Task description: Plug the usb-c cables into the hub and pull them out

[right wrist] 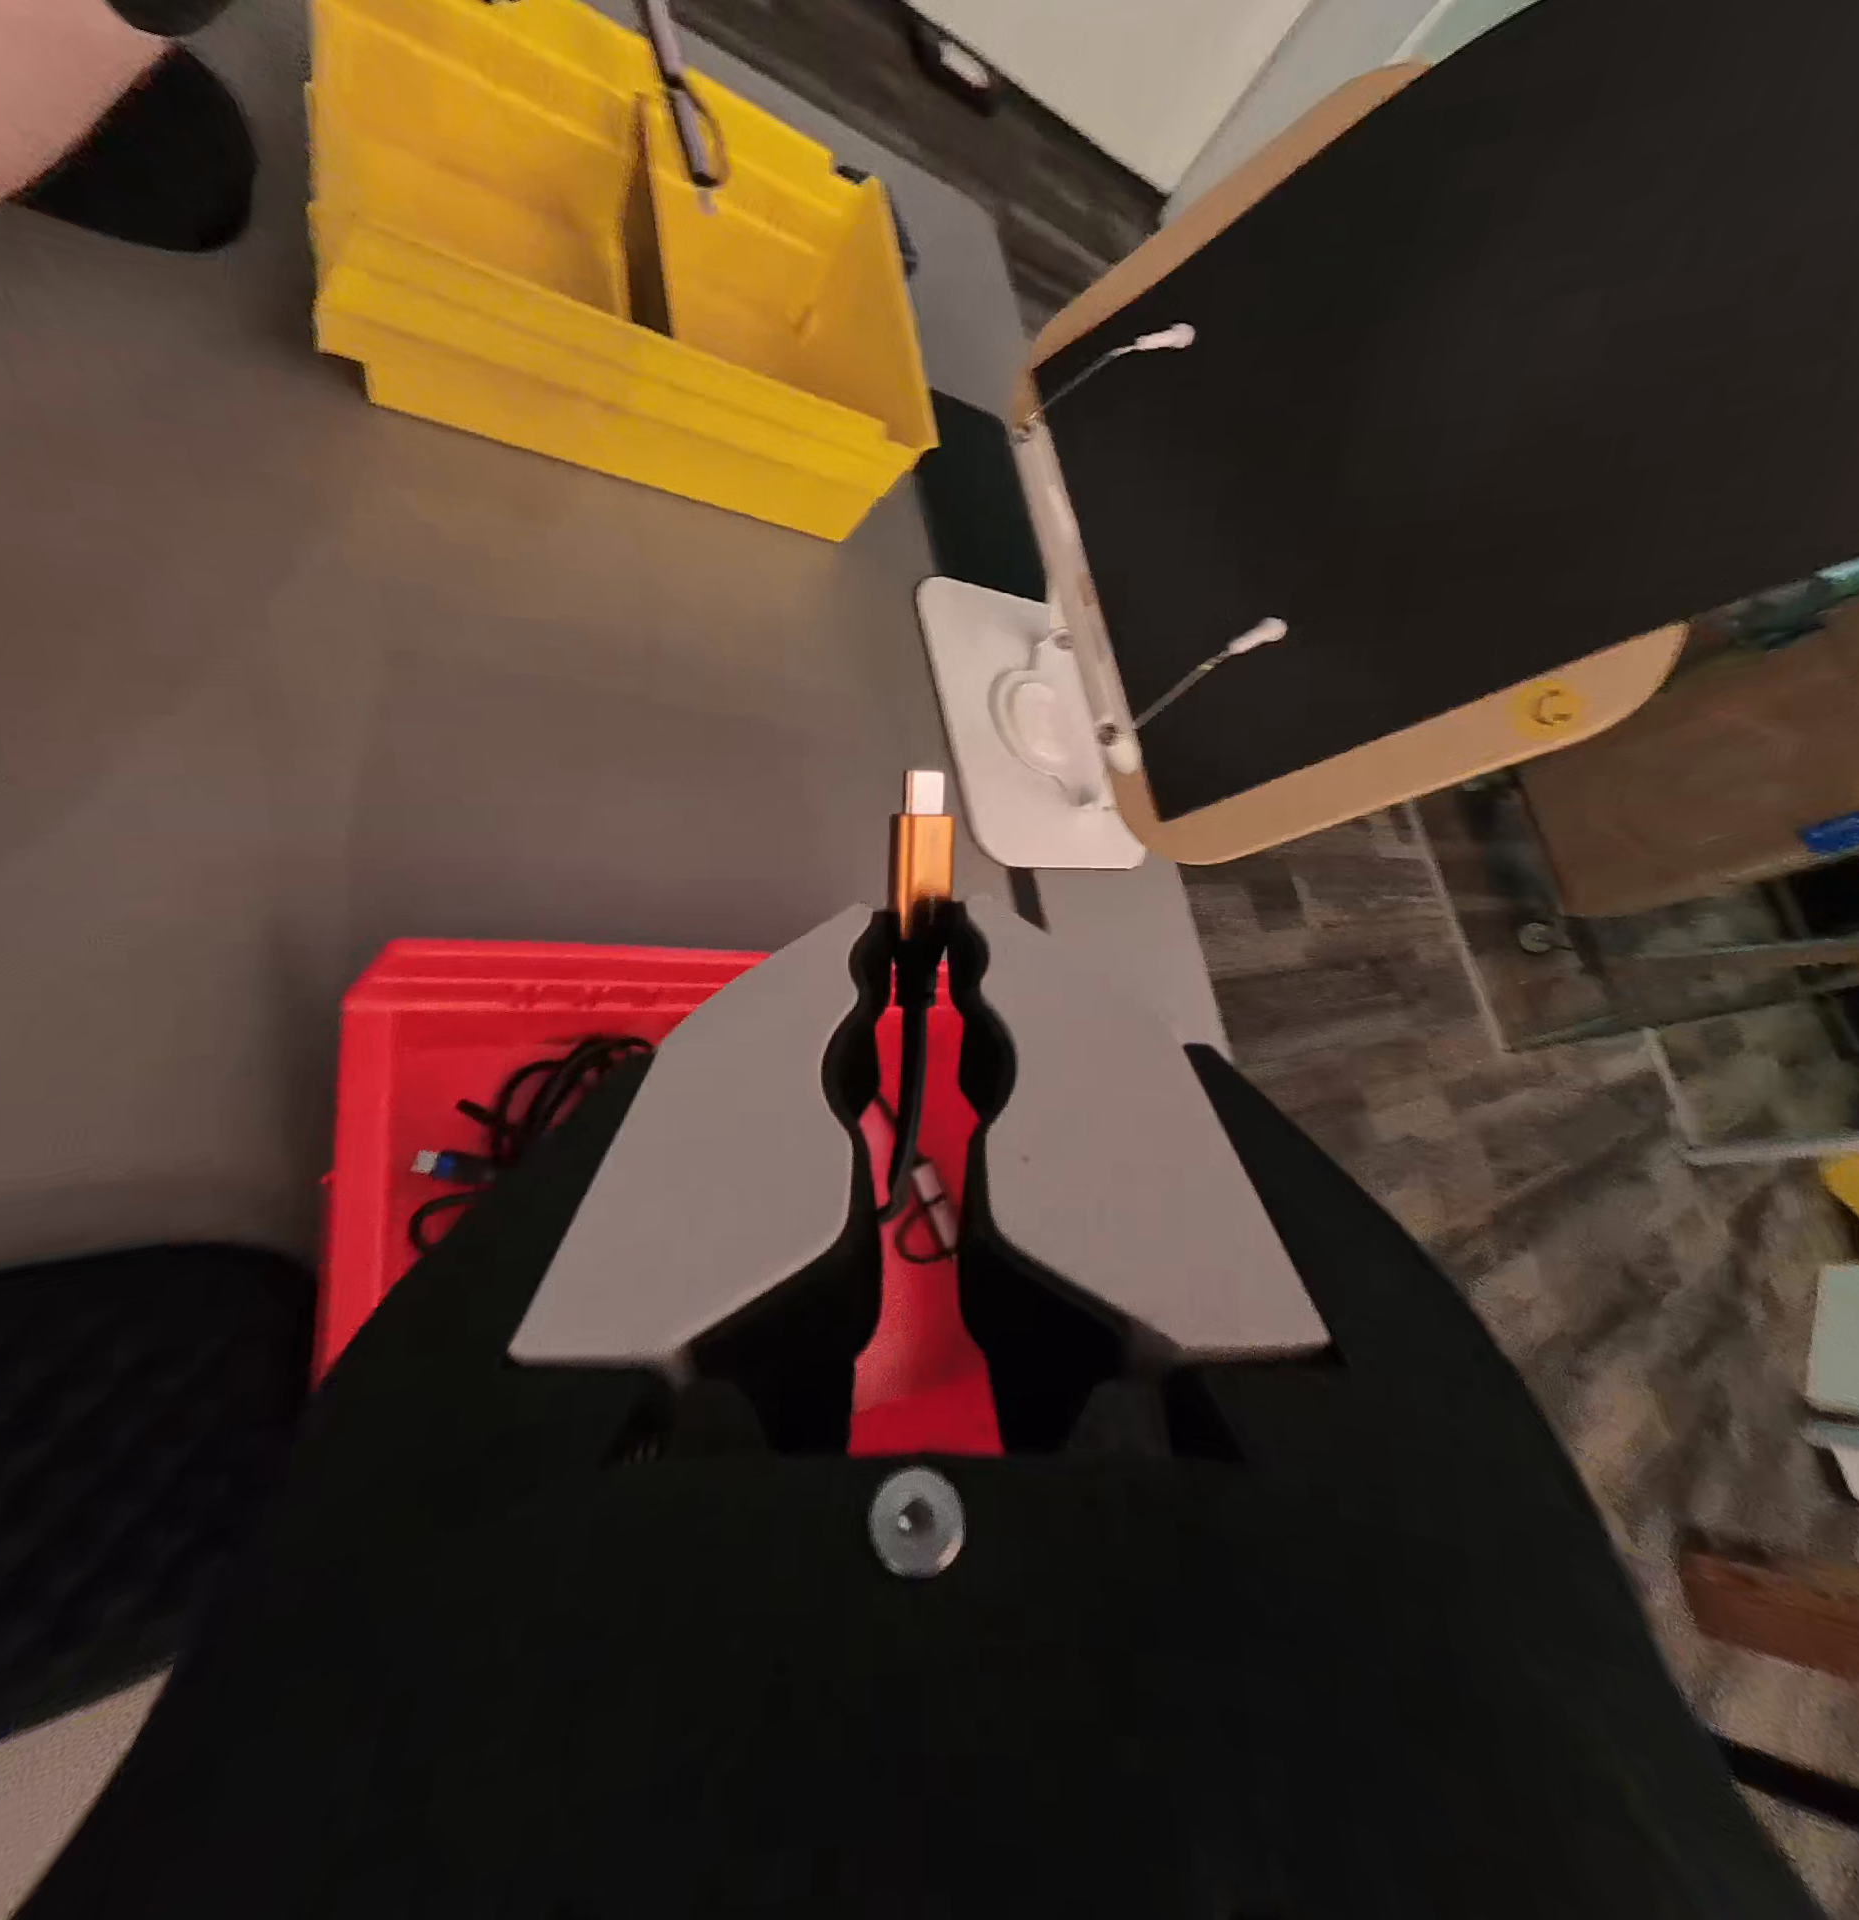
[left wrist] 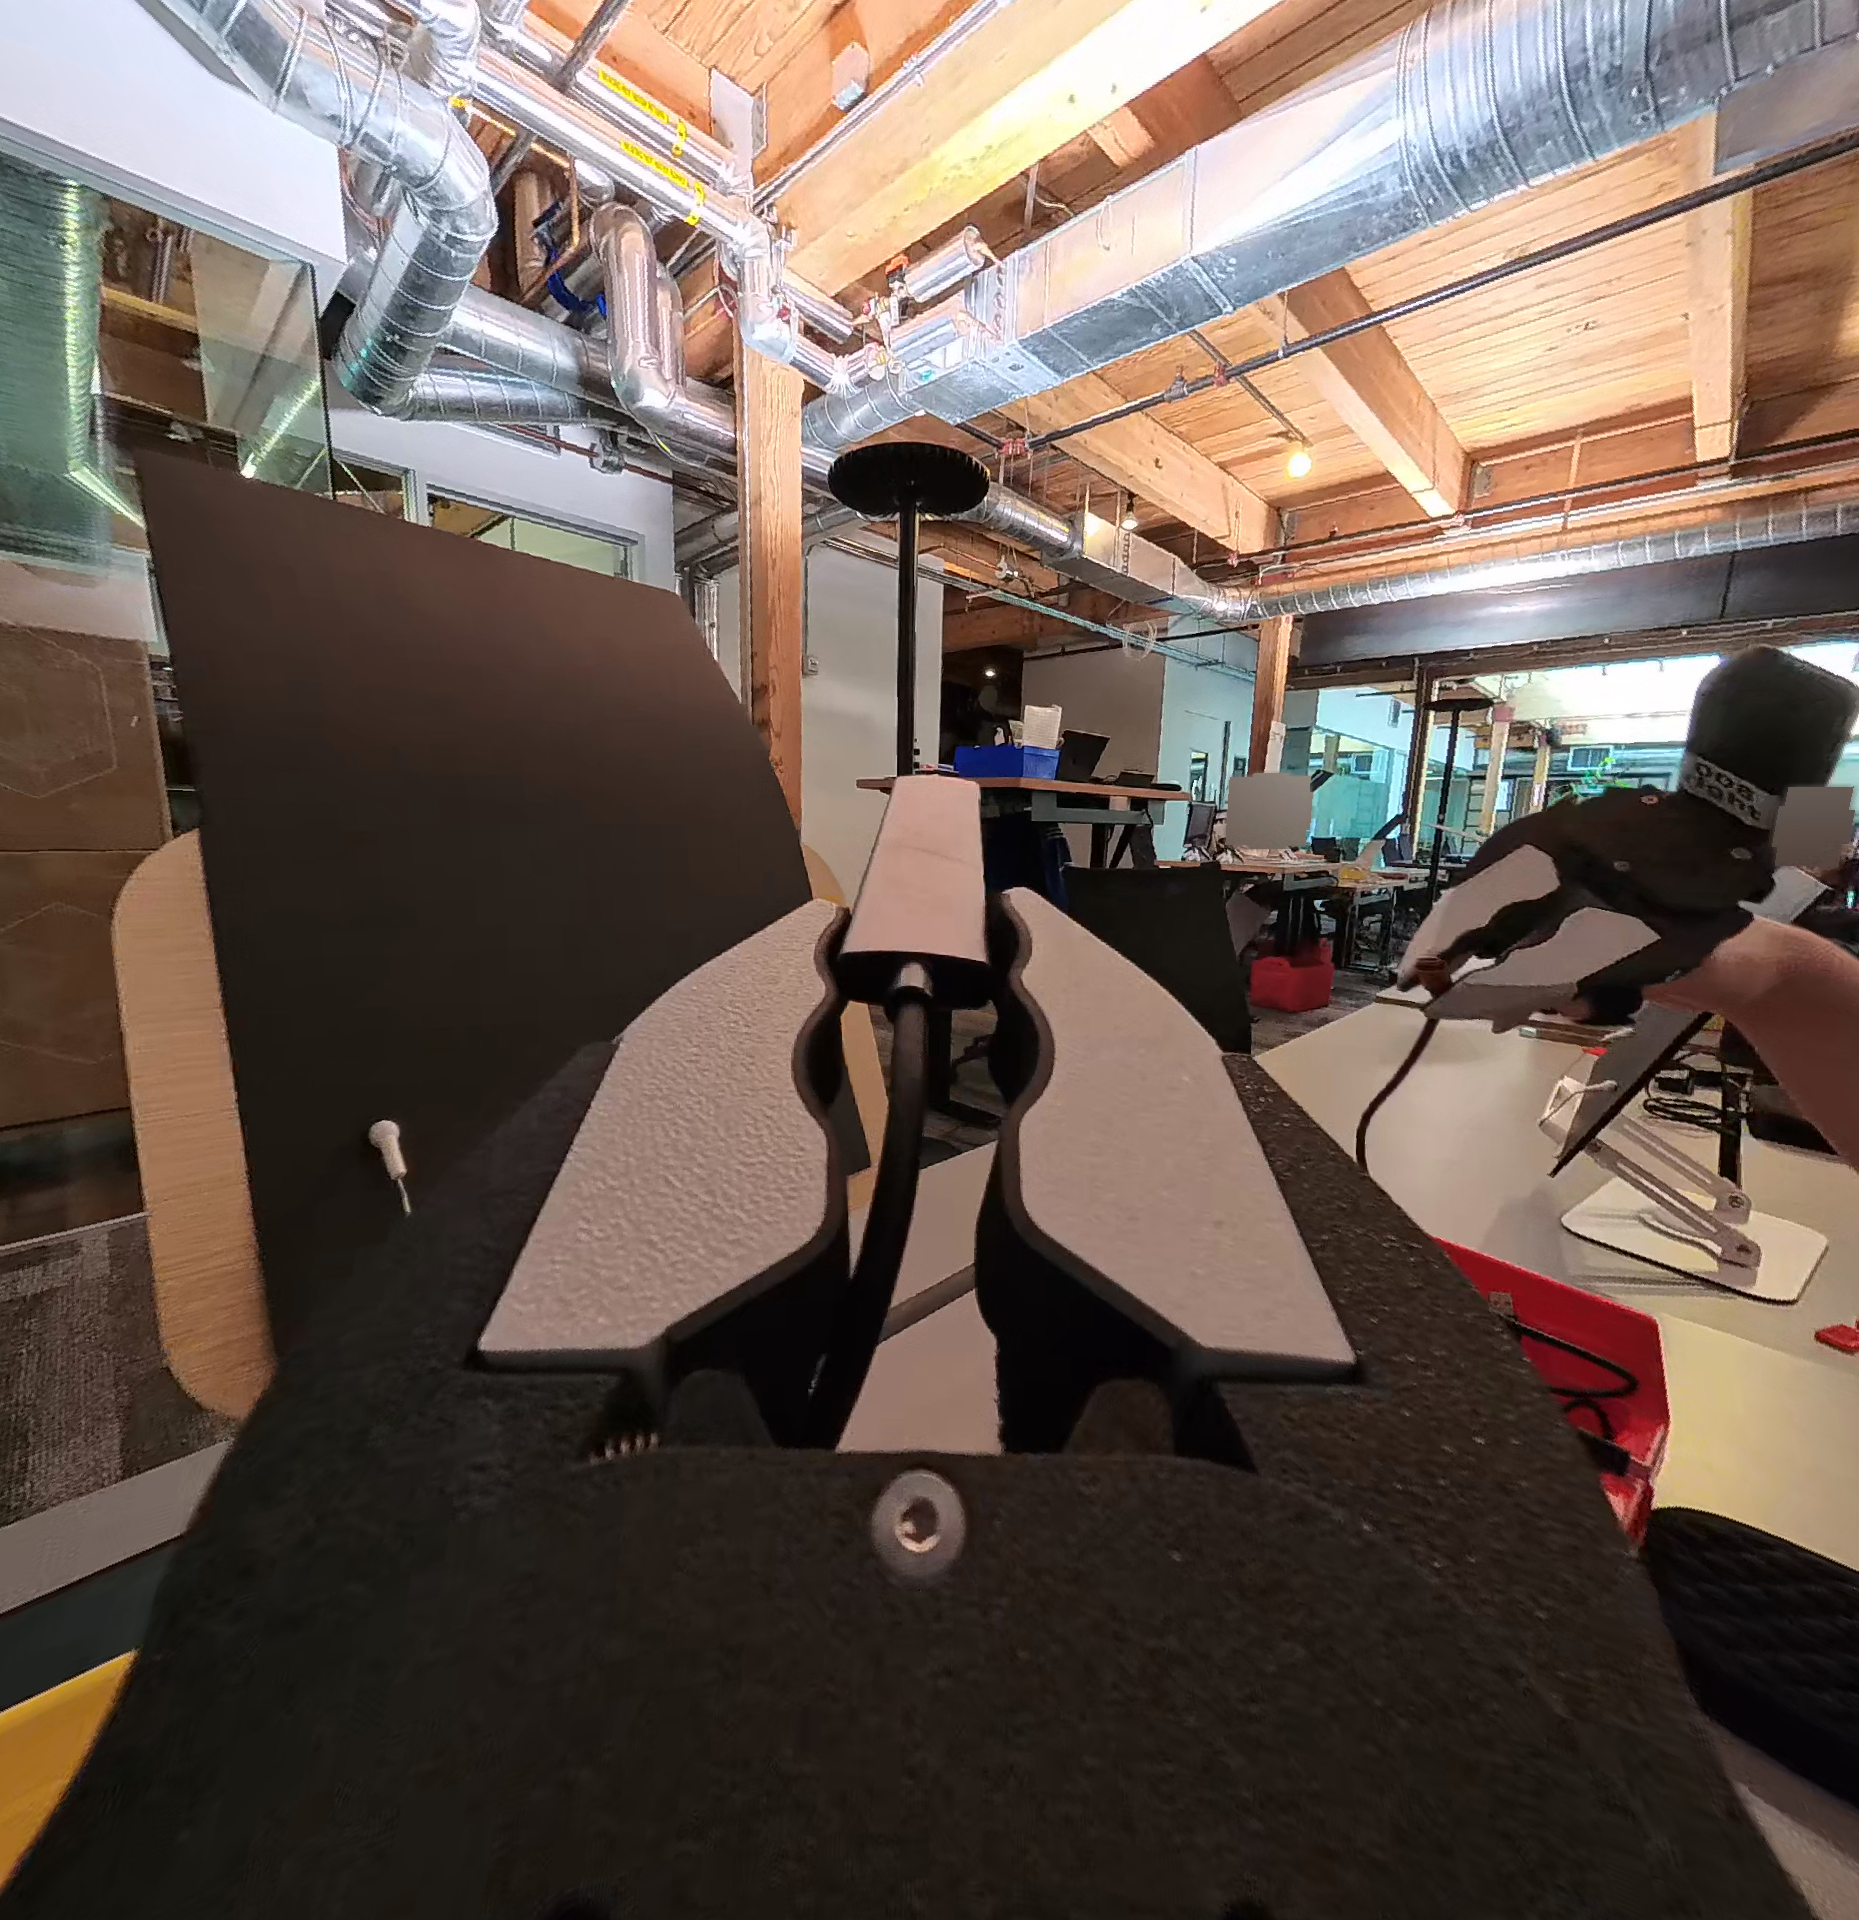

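Two grippers loaded | left gripper (left wrist: 912,940) fingers clamp hub (left wrist: 920,883) upright, steadying it | right gripper (right wrist: 917,925) fingers pinch cable plug (right wrist: 920,857), tip forward for insertion

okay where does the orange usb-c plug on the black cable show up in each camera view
Left wrist view: the orange metal usb-c plug on its thin black cable is small at right of centre, pinched at the tips of the right gripper held over the table.
Right wrist view: centre, the plug sticks up past the gripper's own fingertips.
Shared landmark: the tilted black board with tan rounded edges.
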Available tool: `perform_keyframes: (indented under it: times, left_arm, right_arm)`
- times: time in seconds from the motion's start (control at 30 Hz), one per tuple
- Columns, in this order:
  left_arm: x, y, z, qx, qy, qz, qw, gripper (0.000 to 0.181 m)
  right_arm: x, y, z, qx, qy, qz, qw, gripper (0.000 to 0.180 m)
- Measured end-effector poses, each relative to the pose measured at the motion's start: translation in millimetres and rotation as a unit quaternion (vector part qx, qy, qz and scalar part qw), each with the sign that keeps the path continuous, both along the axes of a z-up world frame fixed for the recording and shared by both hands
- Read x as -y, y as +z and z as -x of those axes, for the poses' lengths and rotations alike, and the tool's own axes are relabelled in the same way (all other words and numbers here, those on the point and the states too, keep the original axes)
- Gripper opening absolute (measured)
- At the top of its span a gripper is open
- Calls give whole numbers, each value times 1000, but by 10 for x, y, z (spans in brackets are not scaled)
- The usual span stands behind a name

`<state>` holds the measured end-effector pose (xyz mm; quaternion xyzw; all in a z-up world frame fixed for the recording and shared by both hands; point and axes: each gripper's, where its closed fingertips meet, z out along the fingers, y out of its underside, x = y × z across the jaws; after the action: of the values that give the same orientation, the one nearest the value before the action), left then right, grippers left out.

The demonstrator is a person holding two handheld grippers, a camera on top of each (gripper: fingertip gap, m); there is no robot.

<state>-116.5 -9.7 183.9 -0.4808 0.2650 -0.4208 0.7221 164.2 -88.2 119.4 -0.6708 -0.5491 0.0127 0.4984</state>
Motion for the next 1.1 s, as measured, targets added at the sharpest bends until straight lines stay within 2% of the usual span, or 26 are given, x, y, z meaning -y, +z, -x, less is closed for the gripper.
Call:
perform_keyframes:
  times: [0.07, 0.17, 0.43, 0.53, 0.6, 0.77, 0.87, 0.93, 1.0, 1.1]
  left_arm:
    - [9, -7, -29, -5, -2, 0, 1000, 24]
    - [17, -13, -55, -10, -1, -2, 1000, 24]
    - [60, 6, -68, -12, -5, -6, 1000, 24]
    - [69, 18, -63, -11, -6, -8, 1000, 24]
    - [71, 21, -62, -10, -8, -8, 1000, 24]
    - [83, 26, -63, -10, -10, -8, 1000, 24]
    - [100, 33, -73, -10, -12, -9, 1000, 24]
    - [114, 24, -92, -15, -16, -9, 1000, 24]
    - [126, 9, -113, -22, -21, -9, 999, 24]
    - [162, -9, -147, -34, -35, -12, 999, 24]
  right_arm:
    - [58, -124, 85, 3, 32, 45, 998, 11]
    - [-13, -609, 42, 86, 16, 102, 991, 11]
    - [-21, -1746, 206, 123, 43, 221, 967, 12]
    - [-6, -1947, 305, 108, 36, 244, 963, 12]
    - [-95, -1961, 261, 102, -6, 234, 967, 12]
    - [-10, -2235, -62, 163, -95, 303, 934, 12]
    - [-35, -2262, 44, 148, -95, 295, 939, 14]
    - [-44, -2160, 77, 140, -85, 283, 945, 23]
    - [-31, -1934, 39, 128, -80, 265, 952, 34]
    - [-59, -1294, -10, 60, -63, 187, 979, 34]
